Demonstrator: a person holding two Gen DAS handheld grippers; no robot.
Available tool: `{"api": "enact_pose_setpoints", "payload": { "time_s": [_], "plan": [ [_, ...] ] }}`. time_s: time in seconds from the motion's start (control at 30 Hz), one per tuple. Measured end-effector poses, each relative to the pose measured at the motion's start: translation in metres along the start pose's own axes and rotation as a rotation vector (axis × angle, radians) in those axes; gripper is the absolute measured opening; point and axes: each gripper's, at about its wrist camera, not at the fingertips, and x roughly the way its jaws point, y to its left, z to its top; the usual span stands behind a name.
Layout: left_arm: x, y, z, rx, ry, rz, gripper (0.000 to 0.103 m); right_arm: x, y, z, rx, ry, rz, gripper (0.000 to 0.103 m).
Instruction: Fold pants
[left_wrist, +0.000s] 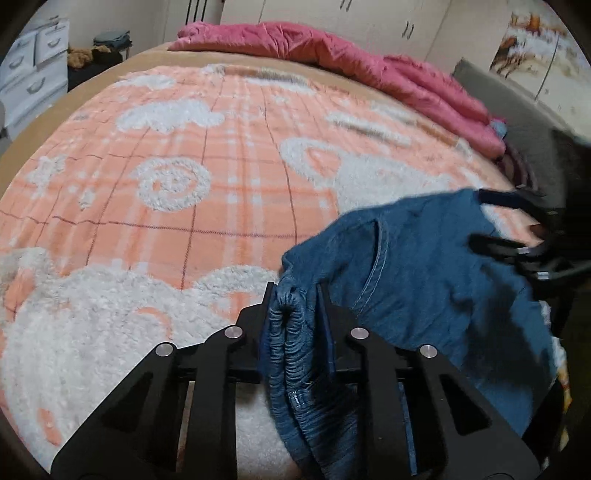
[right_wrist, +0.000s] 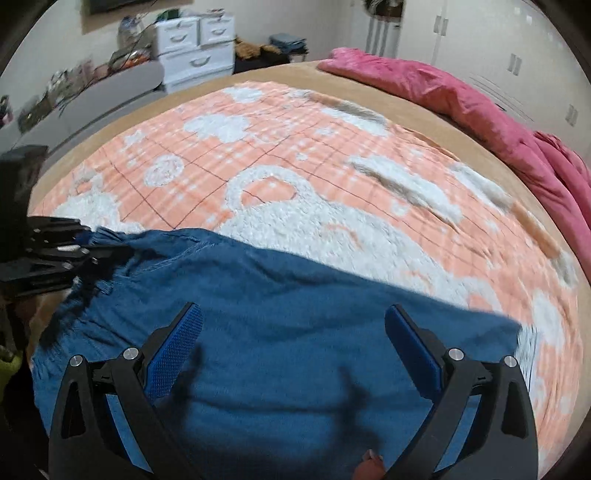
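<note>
Blue denim pants (left_wrist: 424, 277) lie at the near side of the bed, partly bunched. My left gripper (left_wrist: 295, 291) is shut on their gathered elastic waistband, which stands pinched between the two pads. In the right wrist view the pants (right_wrist: 295, 369) spread wide under my right gripper (right_wrist: 293, 314), which hangs open just above the cloth with nothing between its blue pads (right_wrist: 173, 354). The left gripper (right_wrist: 85, 240) shows there at the pants' left corner. The right gripper (left_wrist: 487, 221) appears at the pants' far right edge in the left wrist view.
An orange and white fluffy blanket (left_wrist: 184, 184) covers the bed (right_wrist: 295, 166). A pink duvet (left_wrist: 332, 48) is bundled along the far side (right_wrist: 461, 96). White drawers (right_wrist: 195, 48) and a cluttered grey ledge (right_wrist: 92, 92) stand beyond the bed.
</note>
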Motion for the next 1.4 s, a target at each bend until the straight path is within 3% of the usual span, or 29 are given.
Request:
{"api": "enact_pose_setpoints", "payload": {
  "time_s": [0.17,0.3,0.4,0.53,0.63,0.7,0.8,0.9,1.1,1.17,1.3,1.4],
  "plan": [
    [-0.013,-0.002,0.0,0.024,-0.069,-0.017,0.013,0.025,-0.005,0.022,-0.1,0.038,0.017,0.099],
    [-0.016,0.001,0.002,0.022,-0.098,-0.021,0.013,0.04,-0.001,0.034,-0.221,0.074,0.081,0.094],
    [-0.013,0.007,0.001,0.006,-0.088,-0.021,0.013,0.052,0.006,0.036,-0.313,0.102,0.09,0.067],
    [-0.015,0.007,0.002,0.008,-0.102,-0.026,0.013,0.072,0.015,0.035,-0.367,0.144,0.102,0.065],
    [-0.014,0.008,0.001,0.008,-0.104,-0.024,0.013,0.078,0.019,0.032,-0.364,0.143,0.149,0.051],
    [-0.015,0.008,0.0,0.009,-0.111,-0.025,0.013,0.073,0.022,0.03,-0.362,0.133,0.208,0.023],
    [-0.019,0.006,-0.001,0.022,-0.129,-0.03,0.014,0.063,0.025,0.024,-0.359,0.096,0.214,0.009],
    [-0.019,0.006,-0.002,0.035,-0.131,-0.016,0.016,0.046,0.022,0.022,-0.33,0.035,0.215,0.007],
    [-0.017,0.013,-0.003,0.01,-0.129,-0.028,0.028,0.002,0.018,0.011,-0.27,-0.091,0.201,0.007],
    [-0.015,0.014,-0.003,0.004,-0.114,-0.054,0.028,-0.009,0.019,0.006,-0.256,-0.115,0.191,0.007],
    [-0.012,0.011,-0.006,0.011,-0.074,-0.105,0.016,-0.028,0.021,-0.002,-0.228,-0.139,0.163,0.006],
    [-0.026,0.006,-0.008,0.029,-0.116,-0.134,0.014,-0.043,0.025,-0.012,-0.21,-0.154,0.135,0.006]
  ]
}}
